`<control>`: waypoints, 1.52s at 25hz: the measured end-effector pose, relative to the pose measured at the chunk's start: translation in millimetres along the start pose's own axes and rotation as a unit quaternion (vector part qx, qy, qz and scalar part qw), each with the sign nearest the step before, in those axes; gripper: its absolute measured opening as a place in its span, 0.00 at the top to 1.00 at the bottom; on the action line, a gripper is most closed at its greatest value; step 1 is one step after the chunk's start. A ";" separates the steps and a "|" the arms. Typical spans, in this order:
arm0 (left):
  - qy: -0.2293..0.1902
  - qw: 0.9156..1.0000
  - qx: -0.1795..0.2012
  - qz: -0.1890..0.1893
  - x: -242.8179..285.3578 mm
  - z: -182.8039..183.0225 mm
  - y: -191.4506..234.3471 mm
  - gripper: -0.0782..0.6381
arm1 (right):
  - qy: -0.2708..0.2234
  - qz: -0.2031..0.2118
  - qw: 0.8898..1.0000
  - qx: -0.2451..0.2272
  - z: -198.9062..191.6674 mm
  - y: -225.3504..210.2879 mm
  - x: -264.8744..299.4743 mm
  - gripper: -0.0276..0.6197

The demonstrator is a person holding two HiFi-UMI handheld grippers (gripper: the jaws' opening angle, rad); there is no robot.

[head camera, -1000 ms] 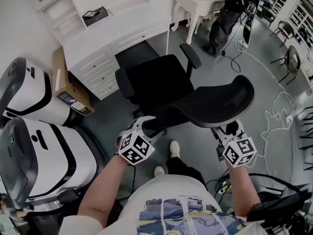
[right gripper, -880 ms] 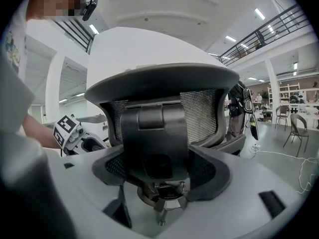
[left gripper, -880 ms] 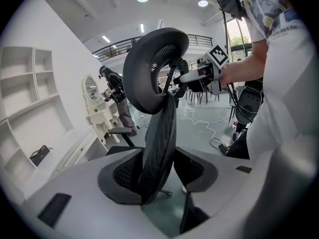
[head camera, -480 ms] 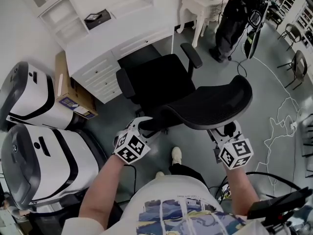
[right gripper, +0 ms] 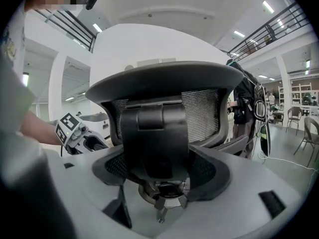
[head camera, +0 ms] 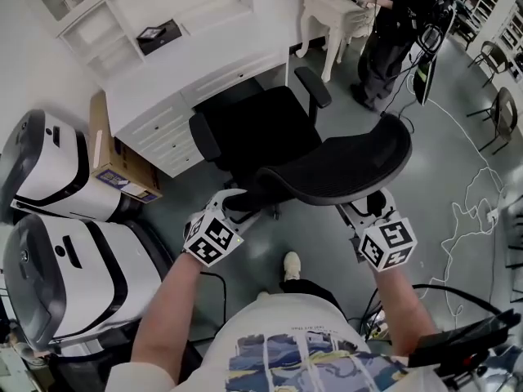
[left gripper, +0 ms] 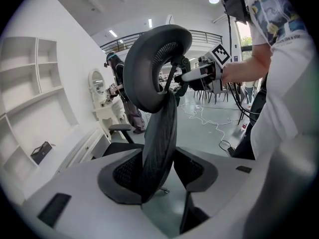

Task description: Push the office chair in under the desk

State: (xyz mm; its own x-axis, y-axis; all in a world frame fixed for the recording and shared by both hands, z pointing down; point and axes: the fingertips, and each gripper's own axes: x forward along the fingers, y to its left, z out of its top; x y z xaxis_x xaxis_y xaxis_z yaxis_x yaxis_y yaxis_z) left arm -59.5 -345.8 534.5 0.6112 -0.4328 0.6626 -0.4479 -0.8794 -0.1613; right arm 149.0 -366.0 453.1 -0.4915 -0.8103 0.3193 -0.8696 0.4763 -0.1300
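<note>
The black office chair point(head camera: 253, 133) stands facing the white desk point(head camera: 188, 64), its seat at the mouth of the knee gap. Its mesh backrest point(head camera: 343, 170) curves toward me. My left gripper point(head camera: 235, 205) is shut on the backrest's left edge point(left gripper: 159, 133), which runs down between its pads. My right gripper point(head camera: 368, 211) grips the back support bracket point(right gripper: 157, 133) behind the mesh, and the bracket fills the gap between the pads. Across the chair, the left gripper view shows my right gripper point(left gripper: 199, 73); the right gripper view shows my left gripper point(right gripper: 94, 142).
Two large white and black machines point(head camera: 57, 170) point(head camera: 73, 276) stand at the left, with a cardboard box point(head camera: 114, 158) beside the desk drawers. A person point(head camera: 392, 31) stands by a small white table point(head camera: 335, 6) at the upper right. Cables point(head camera: 474, 194) lie on the floor.
The chair has rolled toward the desk, its seat now closer to the knee gap. Both grippers have moved the same way with the backrest, keeping their hold.
</note>
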 end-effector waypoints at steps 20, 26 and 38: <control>0.006 1.000 -0.021 0.013 44.0 20.4 73.5 0.60 | -0.009 0.030 0.999 -0.009 32.4 -50.7 78.8 0.43; 0.006 1.000 -0.024 0.016 51.1 22.8 88.6 0.60 | -0.007 0.037 0.999 -0.012 38.5 -58.1 94.6 0.43; 0.006 1.000 -0.026 0.014 51.8 21.9 102.5 0.60 | -0.007 0.046 0.999 -0.016 45.8 -57.6 105.2 0.43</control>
State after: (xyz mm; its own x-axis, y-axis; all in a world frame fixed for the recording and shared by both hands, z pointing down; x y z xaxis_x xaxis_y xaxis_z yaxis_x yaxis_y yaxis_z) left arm -59.4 -462.7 536.2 0.5913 -0.4539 0.6666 -0.4979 -0.8557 -0.1410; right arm 145.2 -494.4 451.2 -0.5692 -0.7675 0.2949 -0.8195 0.5587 -0.1277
